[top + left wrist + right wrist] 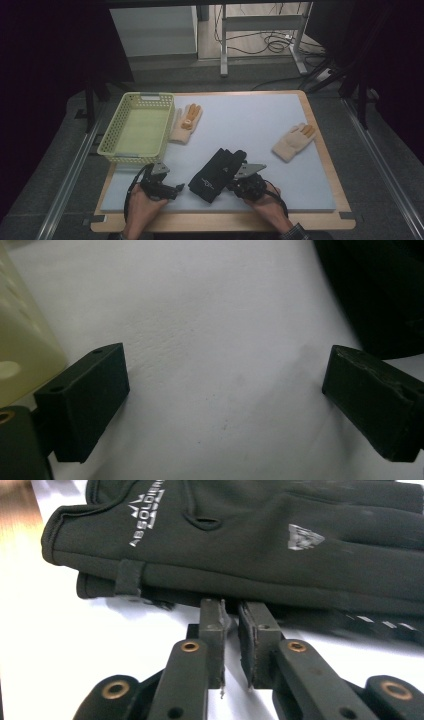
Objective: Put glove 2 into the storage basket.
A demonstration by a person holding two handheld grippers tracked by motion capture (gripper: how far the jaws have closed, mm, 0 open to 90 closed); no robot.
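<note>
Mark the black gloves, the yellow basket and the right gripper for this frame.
black gloves (216, 172): high view, on the back of the top glove, near its white logo.
yellow basket (116, 151): high view, on its near rim.
right gripper (231, 611): right gripper view, between its two nearly closed fingertips at the gloves' edge.

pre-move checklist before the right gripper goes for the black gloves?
1. Right gripper at the black gloves: ok, tips sit at the gloves' near edge.
2. Jaws wide enough to take the stacked gloves: not ok, only a narrow gap between them, nothing in it.
3. Gloves stacked together: ok, one lies on the other in the right gripper view.
4. Left gripper free: ok, jaws wide apart over bare mat, gloves off to one side.
5. Basket ready: ok, upright at the mat's left, nothing seen inside.
6. Tan gloves out of the way: ok, both lie apart from the black ones.
</note>
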